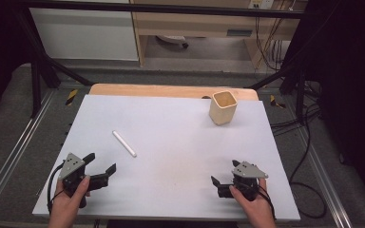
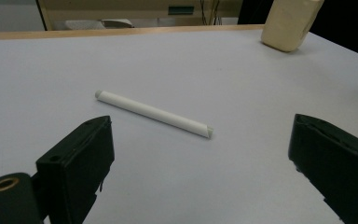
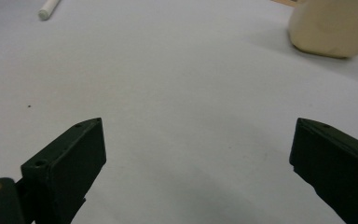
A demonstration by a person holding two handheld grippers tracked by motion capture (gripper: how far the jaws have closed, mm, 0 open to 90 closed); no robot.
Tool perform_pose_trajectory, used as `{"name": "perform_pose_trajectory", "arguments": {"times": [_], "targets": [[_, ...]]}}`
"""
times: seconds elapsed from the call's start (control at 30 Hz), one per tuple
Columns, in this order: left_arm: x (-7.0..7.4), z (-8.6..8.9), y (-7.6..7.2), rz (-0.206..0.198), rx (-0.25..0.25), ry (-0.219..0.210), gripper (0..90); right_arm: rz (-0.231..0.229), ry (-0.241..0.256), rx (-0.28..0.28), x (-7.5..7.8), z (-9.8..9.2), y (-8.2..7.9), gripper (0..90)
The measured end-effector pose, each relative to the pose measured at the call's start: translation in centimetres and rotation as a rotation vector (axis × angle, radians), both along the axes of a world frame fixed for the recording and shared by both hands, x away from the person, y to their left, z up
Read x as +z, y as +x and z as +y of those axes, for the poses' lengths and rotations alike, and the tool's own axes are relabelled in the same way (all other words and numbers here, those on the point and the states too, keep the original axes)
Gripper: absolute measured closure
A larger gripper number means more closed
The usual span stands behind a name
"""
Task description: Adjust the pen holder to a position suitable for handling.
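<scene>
A slim white cylindrical stick [image 1: 124,143] is seen lying flat on the pale grey table sheet [image 1: 171,142], just ahead of the left gripper [image 1: 100,163]; a cream square-sided cup [image 1: 223,108] stands upright far right. Both it and the right gripper [image 1: 224,174] are held wide open and empty. No legible writing can be made out.

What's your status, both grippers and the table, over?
Left gripper open, empty. Right gripper open, empty. White stick flat on the sheet ahead of left gripper, cup upright far right. Nothing between.
</scene>
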State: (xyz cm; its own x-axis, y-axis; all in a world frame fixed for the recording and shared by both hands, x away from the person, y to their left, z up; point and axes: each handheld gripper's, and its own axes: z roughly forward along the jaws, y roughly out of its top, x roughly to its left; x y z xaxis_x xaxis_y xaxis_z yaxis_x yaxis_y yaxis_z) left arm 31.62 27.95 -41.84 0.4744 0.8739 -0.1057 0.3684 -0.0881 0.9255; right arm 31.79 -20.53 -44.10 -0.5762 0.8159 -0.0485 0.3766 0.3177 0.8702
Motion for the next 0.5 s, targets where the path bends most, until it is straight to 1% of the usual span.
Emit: {"name": "perform_pose_trajectory", "arguments": {"times": [0.1,0.23,0.27,0.3,0.4,0.47,0.5], "targets": [[0.0,-0.1,0.0,-0.003,-0.006,0.009,7.2,0.000,-0.005,0.034,-0.1,0.8,-0.3,3.8],[0.0,-0.3,-0.1,0.003,-0.009,0.022,7.2,0.017,0.005,0.056,0.2,2.0,-0.4,4.3],[0.0,-0.3,-0.1,0.003,-0.009,0.022,7.2,0.017,0.005,0.056,0.2,2.0,-0.4,4.3],[0.0,-0.3,-0.1,0.002,-0.009,0.023,7.2,0.011,-0.017,0.077,0.5,2.9,-0.3,4.4],[0.0,-0.4,-0.1,0.002,-0.018,0.032,7.2,0.013,-0.026,0.092,0.7,4.0,-0.1,4.5],[0.0,-0.6,-0.2,0.003,-0.025,0.034,7.2,0.023,-0.025,0.093,0.7,4.8,0.2,4.6],[0.0,-0.8,-0.3,-0.004,-0.034,0.037,7.2,0.026,-0.023,0.095,0.7,5.2,0.4,4.7]]}}
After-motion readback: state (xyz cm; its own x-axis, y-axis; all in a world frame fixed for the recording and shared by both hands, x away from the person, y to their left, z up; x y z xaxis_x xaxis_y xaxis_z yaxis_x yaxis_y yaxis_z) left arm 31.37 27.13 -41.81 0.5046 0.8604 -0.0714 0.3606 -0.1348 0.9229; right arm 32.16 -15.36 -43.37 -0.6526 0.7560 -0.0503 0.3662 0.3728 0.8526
